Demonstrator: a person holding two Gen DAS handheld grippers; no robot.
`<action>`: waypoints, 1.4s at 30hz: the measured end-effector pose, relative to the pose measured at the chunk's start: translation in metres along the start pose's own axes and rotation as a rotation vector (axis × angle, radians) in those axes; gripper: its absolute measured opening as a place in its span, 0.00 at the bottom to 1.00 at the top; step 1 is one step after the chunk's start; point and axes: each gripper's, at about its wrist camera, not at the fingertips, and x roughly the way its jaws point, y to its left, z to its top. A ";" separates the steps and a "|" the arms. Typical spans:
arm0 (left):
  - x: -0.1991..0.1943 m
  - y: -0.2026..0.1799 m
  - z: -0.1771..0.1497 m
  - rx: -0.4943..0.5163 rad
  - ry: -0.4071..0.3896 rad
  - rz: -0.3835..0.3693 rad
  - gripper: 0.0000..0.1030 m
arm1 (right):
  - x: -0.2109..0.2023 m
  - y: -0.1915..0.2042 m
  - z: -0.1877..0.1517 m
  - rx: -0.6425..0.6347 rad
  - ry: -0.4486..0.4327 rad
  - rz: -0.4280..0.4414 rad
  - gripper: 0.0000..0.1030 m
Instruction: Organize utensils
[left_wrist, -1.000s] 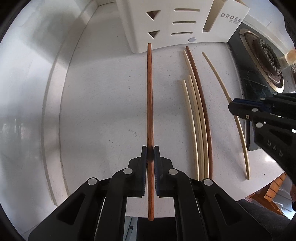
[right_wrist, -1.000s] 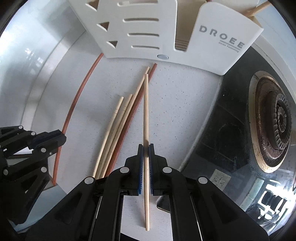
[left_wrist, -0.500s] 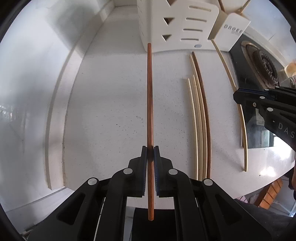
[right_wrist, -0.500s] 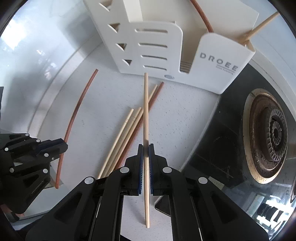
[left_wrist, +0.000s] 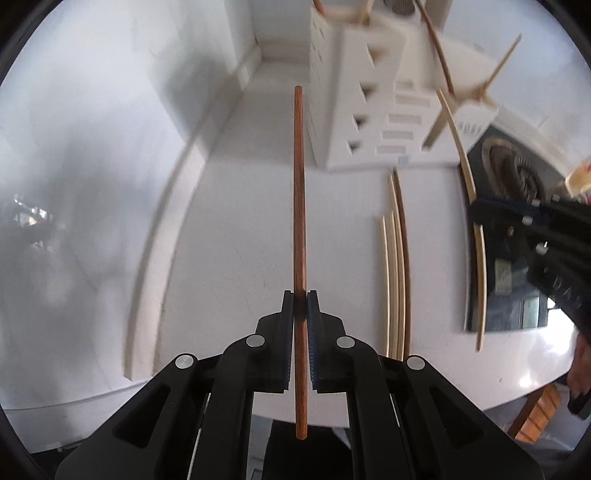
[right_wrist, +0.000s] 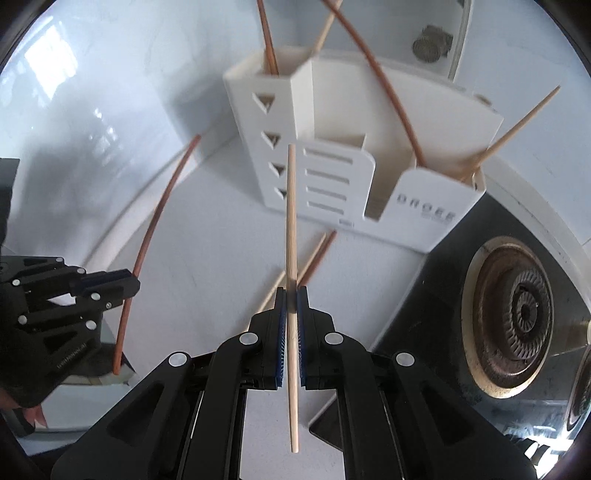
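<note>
My left gripper (left_wrist: 300, 295) is shut on a reddish-brown chopstick (left_wrist: 298, 192), held above the white counter with its tip toward the white utensil holder (left_wrist: 365, 122). My right gripper (right_wrist: 291, 291) is shut on a pale bamboo chopstick (right_wrist: 290, 221), also lifted, its tip in front of the holder (right_wrist: 332, 173). Several chopsticks stand in the holder's compartments. Several more chopsticks (left_wrist: 395, 266) lie in a bundle on the counter between the two grippers; their tips (right_wrist: 317, 251) show behind the bamboo chopstick. Each gripper appears in the other's view, the right gripper (left_wrist: 476, 210) and the left gripper (right_wrist: 133, 284).
A black gas hob with a round burner (right_wrist: 517, 314) lies right of the holder. The white wall (left_wrist: 110, 147) curves along the left and back. The counter's front edge (left_wrist: 517, 387) is near, with a wooden chair part (left_wrist: 535, 417) below. A hand's fingers (left_wrist: 580, 369) show at right.
Both grippers rose from the counter with their chopsticks. The holder now shows from higher up, its open top and standing chopsticks in view. The loose bundle stayed where it was.
</note>
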 end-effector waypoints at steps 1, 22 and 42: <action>-0.005 0.002 0.003 -0.011 -0.023 -0.004 0.06 | -0.005 -0.002 0.001 0.004 -0.017 0.004 0.06; -0.088 -0.004 0.061 -0.052 -0.335 -0.073 0.06 | -0.058 -0.027 0.038 0.059 -0.287 0.014 0.06; -0.123 -0.018 0.090 -0.046 -0.600 -0.096 0.06 | -0.094 -0.058 0.064 0.103 -0.498 -0.007 0.06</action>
